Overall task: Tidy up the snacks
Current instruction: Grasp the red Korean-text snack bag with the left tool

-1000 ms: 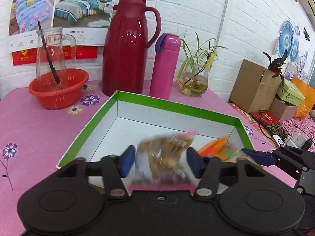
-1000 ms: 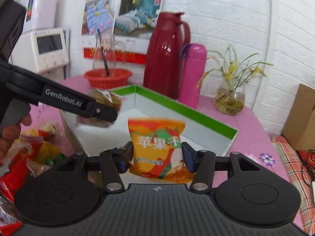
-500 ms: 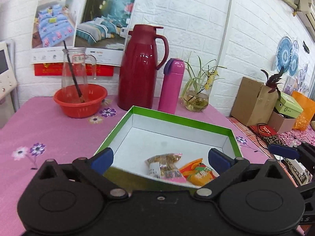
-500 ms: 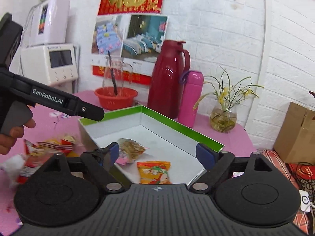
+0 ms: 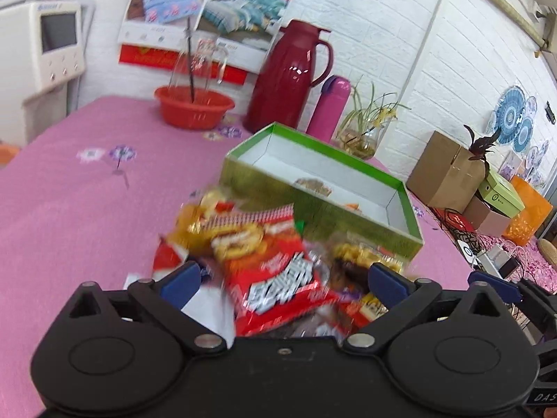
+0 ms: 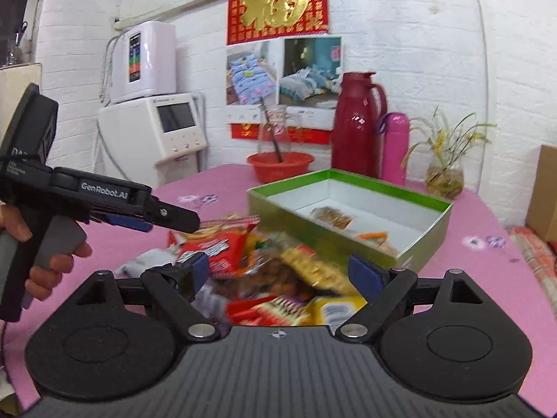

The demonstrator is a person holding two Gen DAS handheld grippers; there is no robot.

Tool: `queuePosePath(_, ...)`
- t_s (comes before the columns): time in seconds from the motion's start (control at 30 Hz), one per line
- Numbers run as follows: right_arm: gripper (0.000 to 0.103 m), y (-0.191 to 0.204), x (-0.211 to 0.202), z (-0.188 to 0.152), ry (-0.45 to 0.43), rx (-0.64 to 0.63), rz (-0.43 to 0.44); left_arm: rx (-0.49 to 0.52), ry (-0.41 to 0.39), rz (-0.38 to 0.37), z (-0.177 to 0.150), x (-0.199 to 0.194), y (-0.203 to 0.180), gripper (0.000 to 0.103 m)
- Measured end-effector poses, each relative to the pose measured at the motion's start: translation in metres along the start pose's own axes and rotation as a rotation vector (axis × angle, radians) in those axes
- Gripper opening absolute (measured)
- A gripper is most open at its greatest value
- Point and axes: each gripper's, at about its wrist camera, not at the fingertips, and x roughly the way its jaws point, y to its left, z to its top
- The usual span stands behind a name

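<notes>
The left gripper hangs with jaws spread wide over a heap of snack packets, holding none; a red crisp packet lies between its blue pads, long axis running near to far; the right gripper is equally wide and empty-handed above the same heap on the pink flowered tablecloth. Just beyond stands the green box, white inside, open-topped, holding a brownish packet and an orange packet. Farther off: a red basin with a glass jug standing in it, a dark red thermos jug, a pink flask, a plant in a glass vase; white brick wall with posters behind.
</notes>
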Motion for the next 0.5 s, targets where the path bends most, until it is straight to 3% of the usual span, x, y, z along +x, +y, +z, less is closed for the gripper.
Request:
queuePosePath(0.3, 0.103, 0.031, 0.031, 0.001, 0.079, -0.047, 0.072, -0.043, -0.004, -0.052, -0.002, 0.005, 0.019, 0.103)
queuePosePath(0.5, 0.103, 0.049, 0.057, 0.007, 0.116, -0.084, 0.084, -0.053, 0.056, -0.109, 0.009, 0.019, 0.031, 0.103)
